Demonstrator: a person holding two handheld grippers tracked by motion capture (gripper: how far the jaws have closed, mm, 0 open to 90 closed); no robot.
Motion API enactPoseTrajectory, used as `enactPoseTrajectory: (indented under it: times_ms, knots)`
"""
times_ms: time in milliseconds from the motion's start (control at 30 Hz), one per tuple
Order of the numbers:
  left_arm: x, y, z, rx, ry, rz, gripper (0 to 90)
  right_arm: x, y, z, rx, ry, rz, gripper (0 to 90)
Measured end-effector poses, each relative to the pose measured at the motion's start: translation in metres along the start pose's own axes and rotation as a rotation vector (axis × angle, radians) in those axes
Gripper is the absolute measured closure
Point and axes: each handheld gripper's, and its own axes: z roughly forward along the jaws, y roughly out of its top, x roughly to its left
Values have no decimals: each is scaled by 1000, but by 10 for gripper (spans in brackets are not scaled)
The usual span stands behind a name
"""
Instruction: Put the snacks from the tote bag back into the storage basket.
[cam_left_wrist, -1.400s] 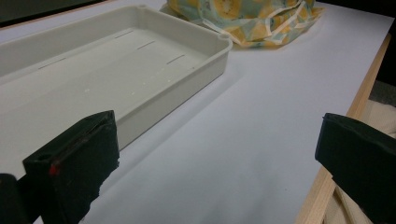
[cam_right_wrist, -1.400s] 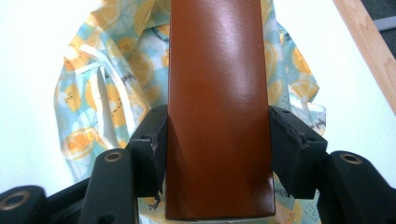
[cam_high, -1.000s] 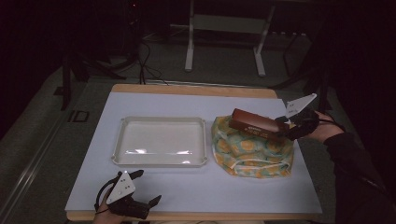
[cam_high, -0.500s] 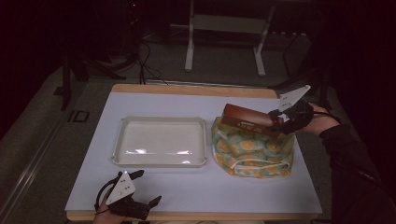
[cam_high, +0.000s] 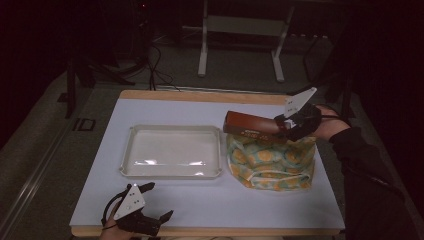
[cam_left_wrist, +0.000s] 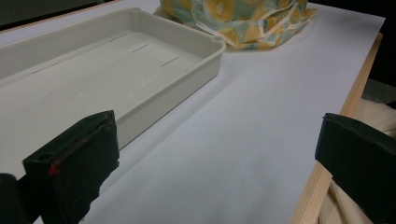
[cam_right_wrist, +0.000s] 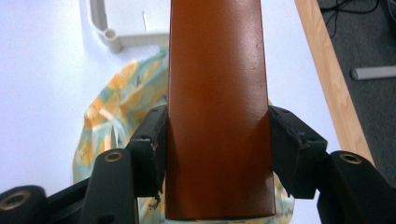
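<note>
Box lifted clear of the bag, tray not yet reached

We judge the job to be about half done: our right claw (cam_high: 281, 126) is clamped on one end of the long brown box (cam_high: 249, 126), its pads pressed against both narrow sides, and the box hangs level in the air just above the yellow-patterned cloth bag (cam_high: 272, 162), its free end pointing toward the white tray (cam_high: 172, 131). The tray sits just beside the bag on the worktop (cam_high: 210, 205) with nothing in it, so what is left, as we read it, is to carry the box across from the bag and set it down inside. Our left claw (cam_high: 159, 201) rests near the worktop's front edge, on the tray's near side, jaws spread wide with nothing between them.
</note>
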Motion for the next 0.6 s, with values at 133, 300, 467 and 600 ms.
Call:
enactPoseTrajectory:
  times_ms: [133,300,467,600]
  knots:
    - [0,0,0,2,-3,5,0,2,12,4,-9,10,-25,431]
    - [0,0,0,-2,-6,3,0,5,27,10,-15,20,-56,431]
    - [0,0,0,-3,-7,4,0,8,43,16,-27,39,-86,431]
    - [-1,0,0,-2,-9,6,0,11,55,22,-32,58,-106,431]
